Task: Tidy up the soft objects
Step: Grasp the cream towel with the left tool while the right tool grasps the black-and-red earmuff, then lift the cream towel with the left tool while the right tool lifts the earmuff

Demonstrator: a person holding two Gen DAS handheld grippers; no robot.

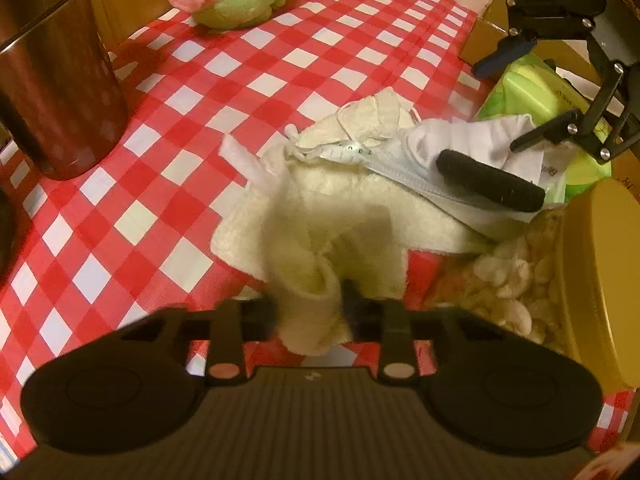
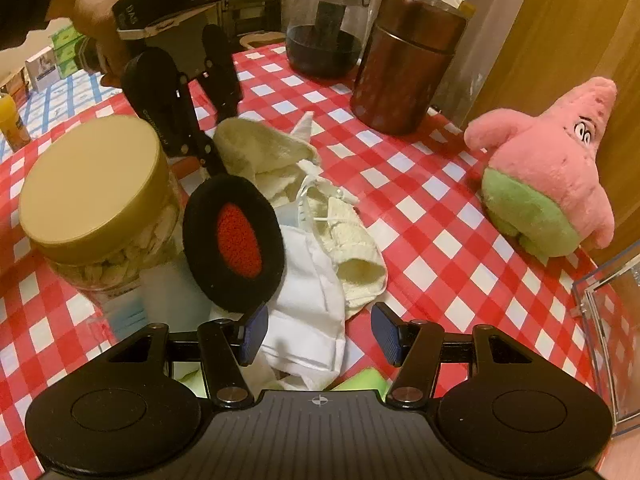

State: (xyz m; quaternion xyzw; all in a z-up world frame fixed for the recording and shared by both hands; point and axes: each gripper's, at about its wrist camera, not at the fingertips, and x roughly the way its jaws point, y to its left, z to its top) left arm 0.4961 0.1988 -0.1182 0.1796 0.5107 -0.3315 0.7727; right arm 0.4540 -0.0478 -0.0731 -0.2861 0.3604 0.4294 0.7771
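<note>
A cream fleece cloth (image 1: 340, 200) lies crumpled on the red checked tablecloth (image 1: 200, 80). My left gripper (image 1: 310, 300) is shut on a fold of its near edge. Beside it lies a white cloth (image 1: 472, 136) with a black ear pad (image 1: 490, 180) resting on top. In the right wrist view my right gripper (image 2: 320, 334) hovers open over the white cloth (image 2: 308, 280), its blue pads clear of the fabric. The ear pad (image 2: 234, 240), black with a red centre, sits just ahead on the left. A pink and green plush star (image 2: 552, 176) stands at the right.
A gold-lidded jar (image 2: 92, 184) stands close to the cloth pile. A brown canister (image 2: 404, 64) and a glass jar (image 2: 324, 32) are at the back. A clear plastic box (image 2: 608, 320) sits at the right edge. A green pack (image 1: 524, 88) lies under the right gripper (image 1: 500, 106).
</note>
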